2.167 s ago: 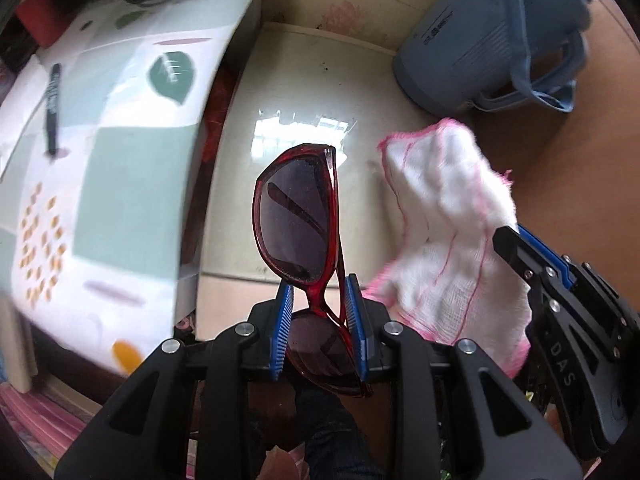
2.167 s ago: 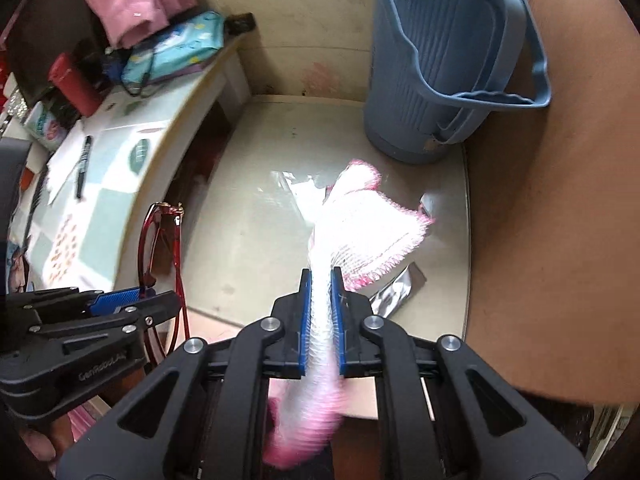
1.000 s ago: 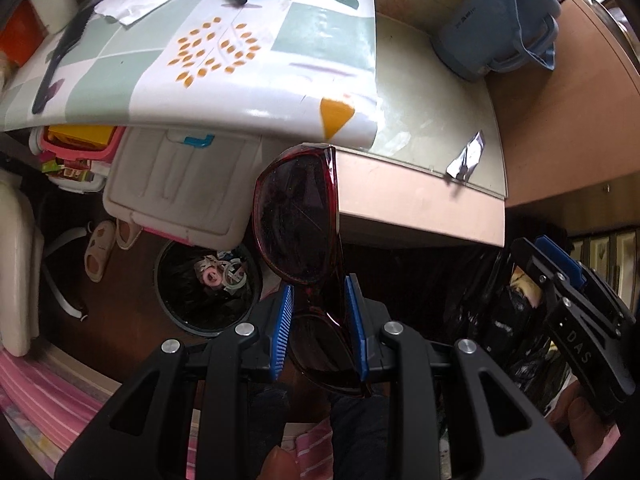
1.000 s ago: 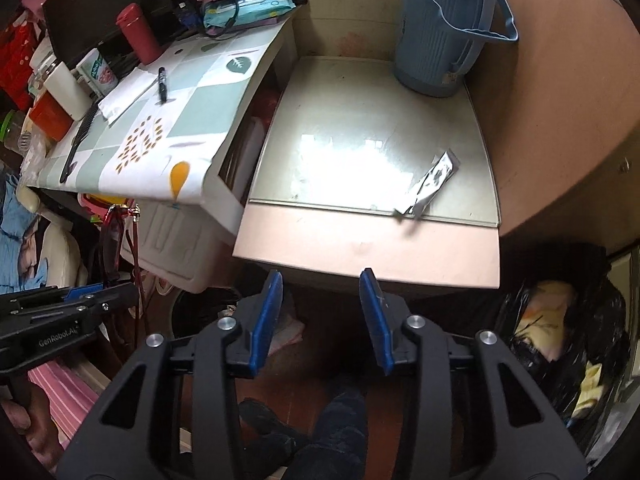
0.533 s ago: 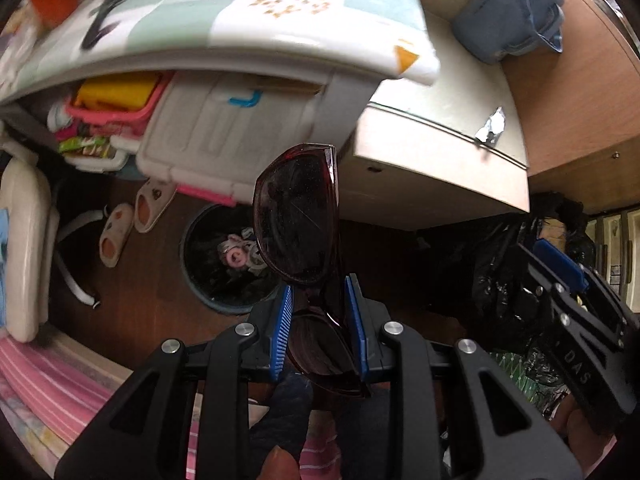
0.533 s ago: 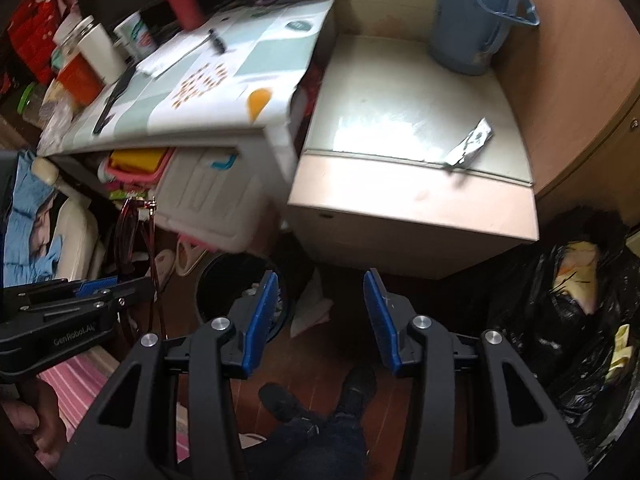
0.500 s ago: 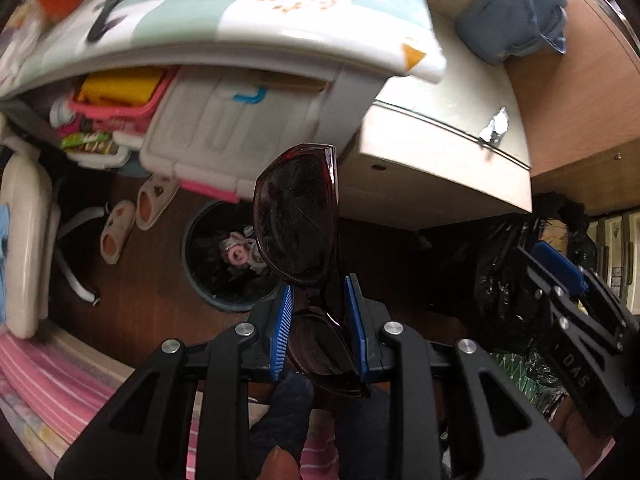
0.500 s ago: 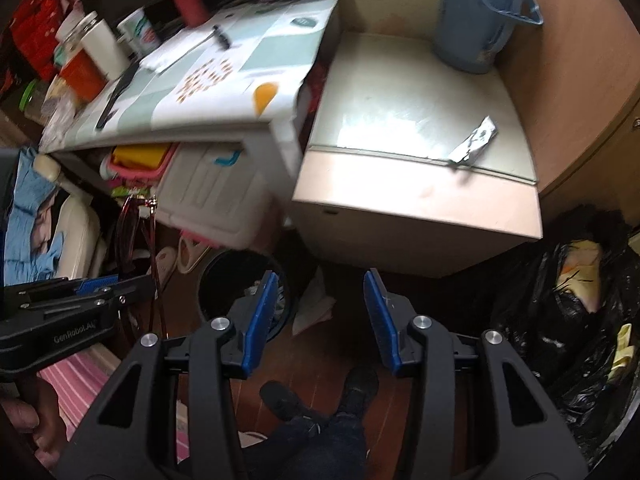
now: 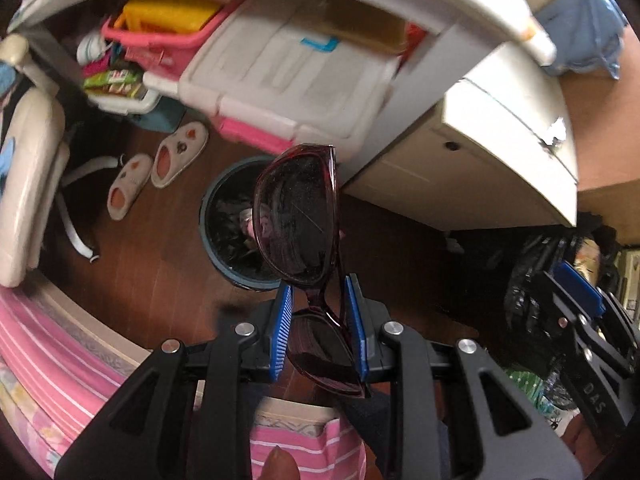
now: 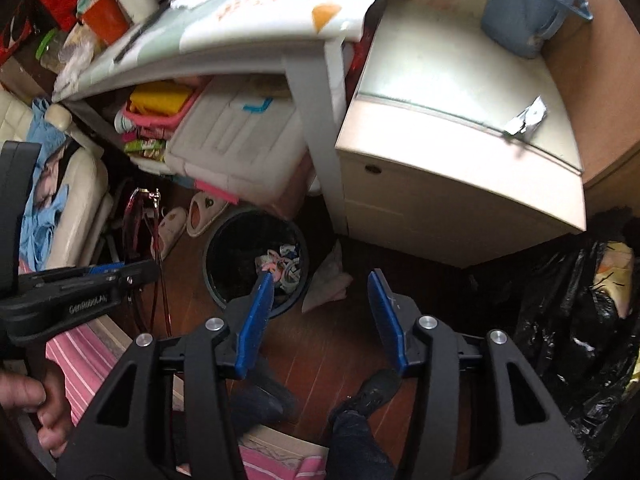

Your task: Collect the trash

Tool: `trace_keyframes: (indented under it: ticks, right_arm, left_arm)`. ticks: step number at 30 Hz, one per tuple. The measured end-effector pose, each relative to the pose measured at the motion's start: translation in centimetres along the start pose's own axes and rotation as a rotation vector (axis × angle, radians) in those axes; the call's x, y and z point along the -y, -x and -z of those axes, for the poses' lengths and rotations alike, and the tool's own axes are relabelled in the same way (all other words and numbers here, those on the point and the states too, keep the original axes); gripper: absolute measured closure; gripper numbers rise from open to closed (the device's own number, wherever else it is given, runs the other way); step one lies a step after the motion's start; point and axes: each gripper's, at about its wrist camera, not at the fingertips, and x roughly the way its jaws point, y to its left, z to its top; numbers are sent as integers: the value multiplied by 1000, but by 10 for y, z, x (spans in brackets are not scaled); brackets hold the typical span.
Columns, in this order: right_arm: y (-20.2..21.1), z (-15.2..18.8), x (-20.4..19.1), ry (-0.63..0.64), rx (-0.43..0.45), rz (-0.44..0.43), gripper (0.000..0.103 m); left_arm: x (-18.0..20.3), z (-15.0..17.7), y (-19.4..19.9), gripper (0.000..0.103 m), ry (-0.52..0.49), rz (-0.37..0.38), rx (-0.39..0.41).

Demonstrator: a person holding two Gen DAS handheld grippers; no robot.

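- Above the wooden floor (image 10: pixel 320 344), your left claw (image 9: pixel 319 312) was clenched on the red sunglasses (image 9: pixel 298 216), one dark lens standing up past the blue pads (image 9: pixel 283 320).
- Beyond that lens, you had the round trash bin (image 9: pixel 212 208) on the floor, black-lined, with scraps inside.
- Your right claw (image 10: pixel 322 300) was released, its blue pads (image 10: pixel 256 312) wide apart and holding nothing, above the same bin (image 10: pixel 256 256).
- Just right of the bin, a pinkish-white cloth (image 10: pixel 328 280) lay on the floor.
- Far right, a silver wrapper (image 10: pixel 528 118) lay on the glass-topped cabinet (image 10: pixel 460 184), near its front edge.
- Far left, two slippers (image 10: pixel 188 216) sat beside a white storage box (image 10: pixel 232 144) under the table (image 10: pixel 224 36).
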Motion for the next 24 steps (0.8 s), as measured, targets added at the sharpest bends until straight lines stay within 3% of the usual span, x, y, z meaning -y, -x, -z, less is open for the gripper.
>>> trace_keyframes:
  ticks: [11, 14, 16, 18, 24]
  right_arm:
    - [-123, 34, -15, -97, -18, 48, 49]
    - [-146, 38, -22, -116, -7, 52, 38]
    - [-159, 41, -28, -121, -5, 53, 34]
    - [-169, 44, -32, -120, -6, 53, 29]
    - [-187, 57, -41, -114, -10, 50, 23]
  left_arm:
    - [-62, -29, -135, 77, -70, -25, -40]
    - [-72, -32, -157, 74, -84, -40, -35]
    - [-77, -32, -172, 67, -83, -46, -33]
    - [-80, -31, -185, 49, -86, -53, -30]
    - [-77, -24, -200, 36, -99, -57, -16]
